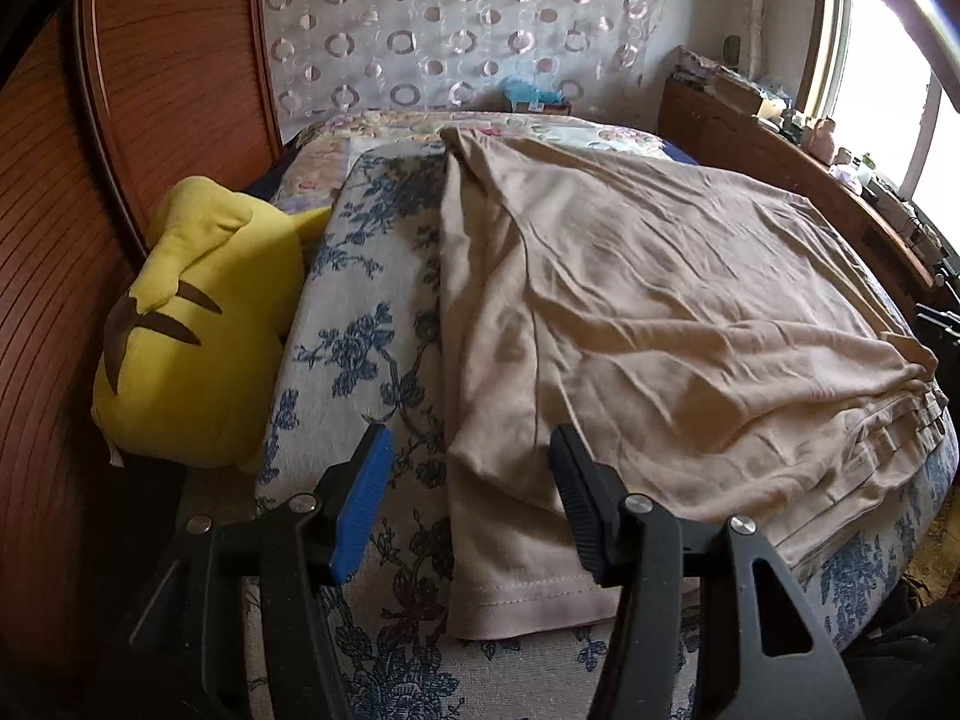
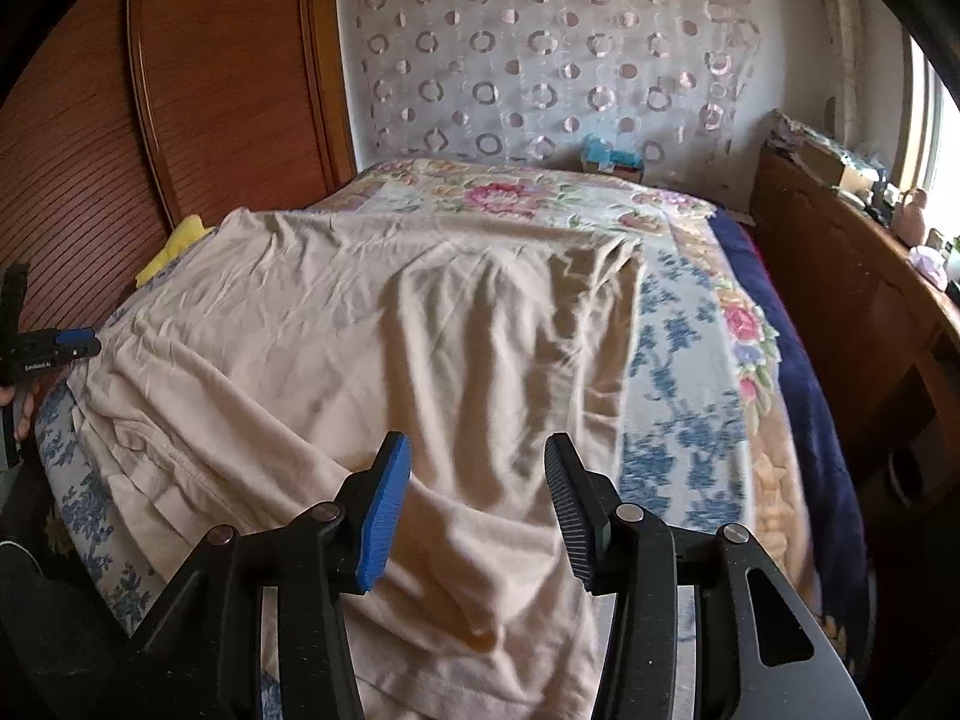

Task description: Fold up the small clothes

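A beige garment (image 1: 660, 312) lies spread and wrinkled on the bed; it also shows in the right wrist view (image 2: 372, 348). My left gripper (image 1: 471, 456) is open and empty, hovering over the garment's near left hem corner (image 1: 528, 600). My right gripper (image 2: 477, 465) is open and empty, above the garment's near edge on the other side. The left gripper also shows at the far left of the right wrist view (image 2: 72, 343).
The bed has a blue floral cover (image 1: 372, 324) and a pink floral quilt (image 2: 516, 192). A yellow plush toy (image 1: 198, 324) lies at the bed's left against a wooden wardrobe (image 1: 168, 60). A wooden sideboard (image 2: 852, 300) with small items stands at the right under a window.
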Demonstrator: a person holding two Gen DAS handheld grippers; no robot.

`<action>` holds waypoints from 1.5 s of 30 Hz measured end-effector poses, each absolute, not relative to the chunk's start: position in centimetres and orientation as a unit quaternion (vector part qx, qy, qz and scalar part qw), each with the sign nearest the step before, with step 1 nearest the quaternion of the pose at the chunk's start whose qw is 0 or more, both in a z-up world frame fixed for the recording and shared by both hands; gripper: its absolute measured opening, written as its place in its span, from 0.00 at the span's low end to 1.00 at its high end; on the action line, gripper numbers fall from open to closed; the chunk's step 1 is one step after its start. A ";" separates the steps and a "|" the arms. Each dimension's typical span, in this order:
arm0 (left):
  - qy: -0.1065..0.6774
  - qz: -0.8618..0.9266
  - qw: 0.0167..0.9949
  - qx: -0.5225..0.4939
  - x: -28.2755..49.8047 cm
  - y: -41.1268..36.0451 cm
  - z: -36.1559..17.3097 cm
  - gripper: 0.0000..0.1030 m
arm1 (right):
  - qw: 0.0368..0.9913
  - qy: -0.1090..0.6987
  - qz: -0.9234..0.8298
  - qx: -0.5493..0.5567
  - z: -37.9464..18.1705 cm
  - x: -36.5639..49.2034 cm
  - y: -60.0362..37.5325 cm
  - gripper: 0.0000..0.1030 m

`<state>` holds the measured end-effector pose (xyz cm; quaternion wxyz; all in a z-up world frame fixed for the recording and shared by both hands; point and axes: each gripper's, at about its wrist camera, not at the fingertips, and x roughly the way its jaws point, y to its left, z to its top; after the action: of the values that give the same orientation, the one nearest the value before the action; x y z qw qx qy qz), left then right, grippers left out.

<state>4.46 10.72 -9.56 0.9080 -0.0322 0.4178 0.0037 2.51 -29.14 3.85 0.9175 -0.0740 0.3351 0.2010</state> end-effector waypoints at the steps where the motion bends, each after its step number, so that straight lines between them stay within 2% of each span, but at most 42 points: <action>1: 0.419 0.004 0.907 -0.032 4.4 10.7 -9.7 0.54 | 0.915 0.340 0.205 -0.075 3.3 2.8 -28.8 0.47; 19: 0.420 0.009 0.907 -0.029 4.3 10.7 -10.2 0.56 | 0.904 0.375 0.193 -0.070 0.3 5.9 -28.5 0.47; 30: 0.398 -0.006 0.917 -0.031 2.4 8.8 -8.6 0.56 | 0.905 0.356 0.221 -0.067 2.4 0.4 -28.5 0.47; 42: 0.406 -0.006 0.913 -0.038 2.7 8.8 -9.5 0.56 | 0.878 0.393 0.267 -0.056 -0.5 -3.4 -26.8 0.47; 45: 0.409 -0.002 0.912 -0.042 2.7 9.2 -9.8 0.56 | 0.879 0.394 0.264 -0.058 -0.8 -2.8 -26.3 0.38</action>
<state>2.69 9.19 -9.78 0.9117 -0.0416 0.4087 -0.0022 -2.76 -26.31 -0.76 0.8787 -0.0580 0.3936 0.2639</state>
